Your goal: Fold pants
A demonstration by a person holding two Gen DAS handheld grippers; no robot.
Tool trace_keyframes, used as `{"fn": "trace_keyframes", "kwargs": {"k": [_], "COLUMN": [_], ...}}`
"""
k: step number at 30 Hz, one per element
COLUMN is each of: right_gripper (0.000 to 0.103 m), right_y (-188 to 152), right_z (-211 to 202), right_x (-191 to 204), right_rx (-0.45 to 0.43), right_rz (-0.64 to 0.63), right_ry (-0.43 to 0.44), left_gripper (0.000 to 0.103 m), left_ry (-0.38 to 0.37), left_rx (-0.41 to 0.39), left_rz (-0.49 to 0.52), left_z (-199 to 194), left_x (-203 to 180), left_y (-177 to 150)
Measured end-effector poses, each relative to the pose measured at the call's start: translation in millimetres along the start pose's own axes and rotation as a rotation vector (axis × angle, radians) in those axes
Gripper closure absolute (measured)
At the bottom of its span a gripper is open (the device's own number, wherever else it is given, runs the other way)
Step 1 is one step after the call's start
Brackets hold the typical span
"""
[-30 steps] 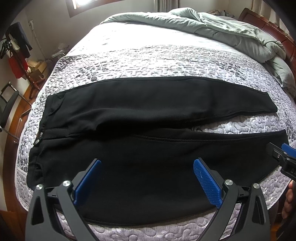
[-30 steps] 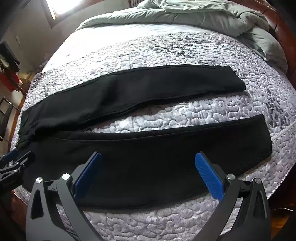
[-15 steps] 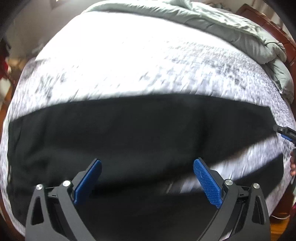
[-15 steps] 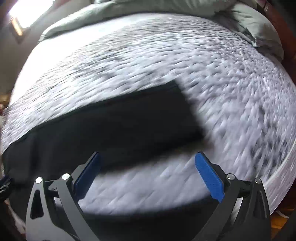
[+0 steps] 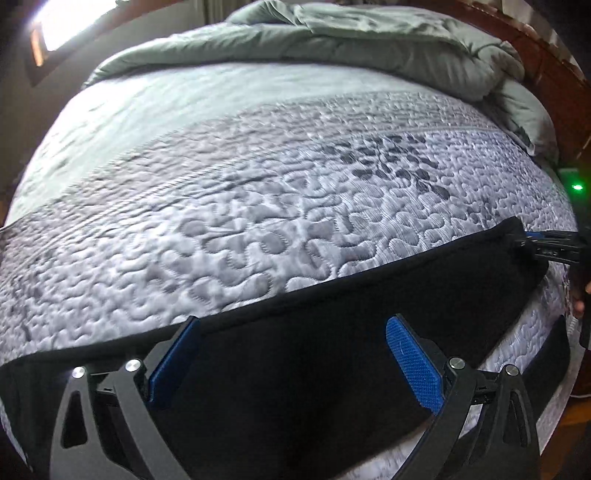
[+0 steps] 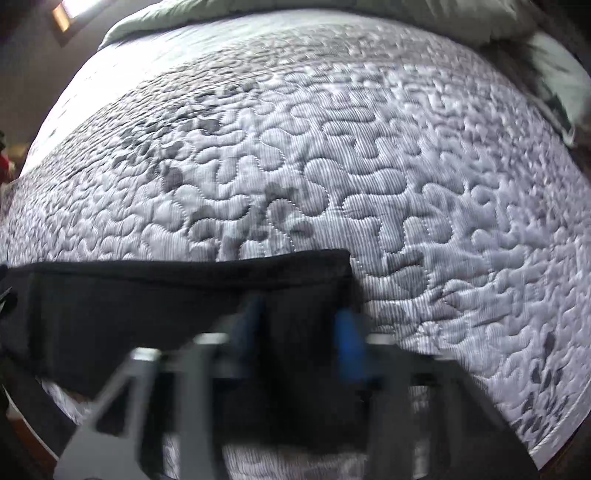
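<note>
Broadly, a bed fills both views, its grey quilted mattress cover (image 5: pixel 258 206) bare across the middle and a sage-green duvet (image 5: pixel 369 44) heaped at the far end against a dark wooden headboard (image 5: pixel 546 70). A bright window (image 5: pixel 55 26) shows at the upper left.

Near the front edge of the bed lie the black pants (image 5: pixel 295 369), spread lengthwise in a long dark band. They are not yet folded: in the left wrist view the far leg runs out to the right with a strip of quilt showing between it and the near leg, so the two legs lie side by side, not stacked.

The left tongs (image 5: pixel 295 362) hang over the thigh part of the far leg, blue pads wide apart and gripping nothing. The right tongs (image 6: pixel 299 336) are at the cuff end of that leg; their jaws have just been closing, and the blurred right wrist view shows black cloth between the pads (image 6: pixel 347 347), so I judge them pinched on the cuff. The left view shows the same thing from the side, at the leg's tip.

By my reading the first fold is only starting: one end is gripped, the other not, and laying leg over leg, then folding across the length, is all left to do.
</note>
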State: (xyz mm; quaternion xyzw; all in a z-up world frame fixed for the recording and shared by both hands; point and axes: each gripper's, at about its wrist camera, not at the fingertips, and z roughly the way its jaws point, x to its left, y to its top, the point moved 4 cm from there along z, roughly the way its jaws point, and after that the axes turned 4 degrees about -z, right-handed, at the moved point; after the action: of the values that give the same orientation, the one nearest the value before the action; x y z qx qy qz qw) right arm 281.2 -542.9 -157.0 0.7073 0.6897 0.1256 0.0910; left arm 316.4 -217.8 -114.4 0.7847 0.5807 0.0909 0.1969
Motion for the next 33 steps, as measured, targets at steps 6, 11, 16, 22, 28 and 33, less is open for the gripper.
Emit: {"fn": "trace_keyframes", "kwargs": {"k": [6,11,16,22,28,33], "right_gripper": [0.093,0.094,0.094,0.094,0.094,0.092], "right_y": [-20,-20,-23,-30,-39,-61], "right_z": [-54,-85,-97,-100,-101,-117], "right_x": [-13,-9,-9,-16,-20,-18], "right_rx": [-0.168,-0.259,-0.311,-0.343,-0.367,-0.444], "right_rz": [0.009,-0.018,-0.029,0.014,0.051,0.063], "right_ry": [0.183,0.247,0.267,0.296,0.270,0.225], "left_gripper": [0.004,0.004,0.004,0.046,0.094,0.094], "left_ry": [-0.082,-0.258,-0.407,-0.445,-0.414,-0.294], "left_rx": [0.017,0.066,0.175,0.233,0.084,-0.136], "left_rz": [0.077,0.166,0.246,0.268,0.310,0.327], "left_z": [25,38,49,48,-1,-78], "left_x": [-8,-25,-43,-49,-44,-59], "left_y": [15,26,25,12,-9,-56]}}
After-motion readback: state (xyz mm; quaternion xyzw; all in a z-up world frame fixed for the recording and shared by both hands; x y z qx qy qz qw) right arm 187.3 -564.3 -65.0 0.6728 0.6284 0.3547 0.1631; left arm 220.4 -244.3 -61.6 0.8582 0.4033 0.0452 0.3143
